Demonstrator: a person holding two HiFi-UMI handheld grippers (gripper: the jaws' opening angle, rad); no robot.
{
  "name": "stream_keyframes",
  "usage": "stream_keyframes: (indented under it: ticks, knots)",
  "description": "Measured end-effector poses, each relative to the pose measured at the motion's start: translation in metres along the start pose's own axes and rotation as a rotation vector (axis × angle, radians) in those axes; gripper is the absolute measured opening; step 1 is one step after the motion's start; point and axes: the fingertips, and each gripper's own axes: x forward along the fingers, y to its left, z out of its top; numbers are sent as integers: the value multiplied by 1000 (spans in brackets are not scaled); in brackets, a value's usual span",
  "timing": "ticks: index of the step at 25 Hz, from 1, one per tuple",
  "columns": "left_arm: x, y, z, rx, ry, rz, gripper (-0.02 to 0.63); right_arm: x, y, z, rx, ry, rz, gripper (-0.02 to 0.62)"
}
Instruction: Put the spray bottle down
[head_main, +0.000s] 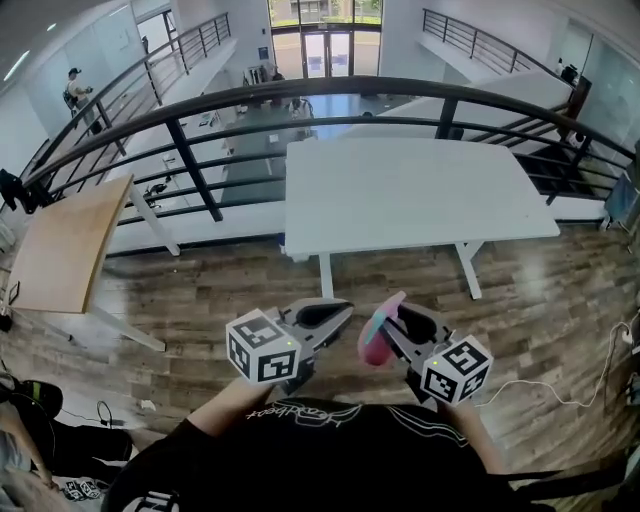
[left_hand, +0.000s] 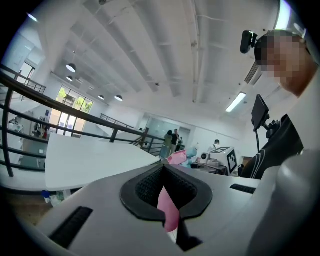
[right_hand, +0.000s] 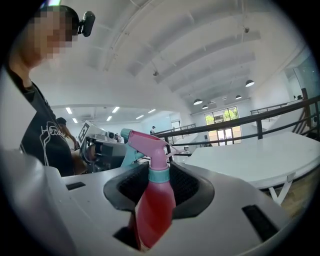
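Not down yet!
Right gripper is pinching the pink plastic spray bottle (white table, near edge, ahead); left gripper is travelling alongside, jaws pressed together.

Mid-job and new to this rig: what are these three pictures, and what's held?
No robot arm here: a person carries a two-jaw gripper in each hand. The head view looks down from the person's head; the other two cameras ride on the grippers, looking along their jaws. The right gripper is clamped on a pink spray bottle, held in the air. The left gripper has its jaws closed on a thin pink piece I cannot identify. Ahead stands a white table, nothing visible on it.
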Motion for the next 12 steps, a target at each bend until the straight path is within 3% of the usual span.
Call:
stream_keyframes:
  ticks: [4, 12]
  knots:
    - [42, 17, 4, -6, 20, 26, 6, -2, -50, 4, -6, 6, 8, 132]
    - [86, 40, 0, -35, 68, 55, 6, -6, -102, -1, 44, -13, -6, 132]
